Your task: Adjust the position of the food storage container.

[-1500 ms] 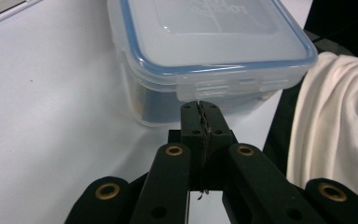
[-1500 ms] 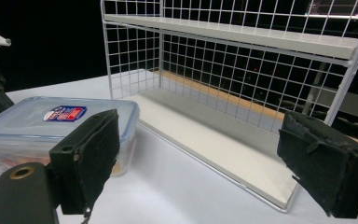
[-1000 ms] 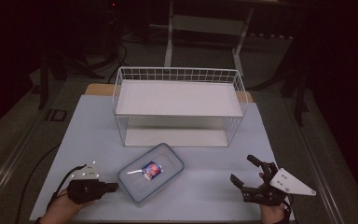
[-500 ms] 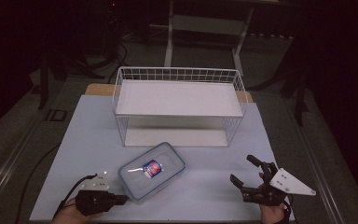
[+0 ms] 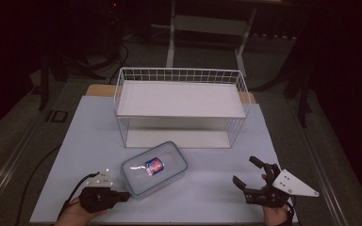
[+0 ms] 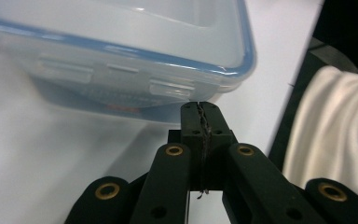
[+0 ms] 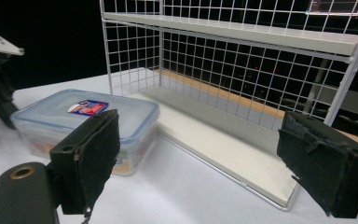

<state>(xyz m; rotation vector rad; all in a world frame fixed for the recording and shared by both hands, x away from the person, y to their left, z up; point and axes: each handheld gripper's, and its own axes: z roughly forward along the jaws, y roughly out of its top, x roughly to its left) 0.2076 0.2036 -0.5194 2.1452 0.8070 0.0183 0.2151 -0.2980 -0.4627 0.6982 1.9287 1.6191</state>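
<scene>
White table [image 5: 207,188] bears a lidded container [image 5: 154,168] beside the closed left hand-held gripper [image 5: 122,196].

A lidded plastic box [image 5: 154,169] sits at centre frame below a white wire shelf [image 5: 181,104]; the left gripper [image 5: 122,196] touches its lower-left corner, and the right gripper [image 5: 247,174] gapes at lower right.

One plastic box [image 5: 154,169] with a blue-rimmed lid lies just ahead of the left tongs [image 5: 122,197], their tips at its near corner, and across from the right tongs [image 5: 248,174]. One red and blue sticker [image 5: 154,165] sits on that lid. One white wire rack [image 5: 181,104] stands beyond both tongs, and it has two shelves. There are two tongs, one in each hand, and one white tabletop [image 5: 207,188] under everything.
</scene>
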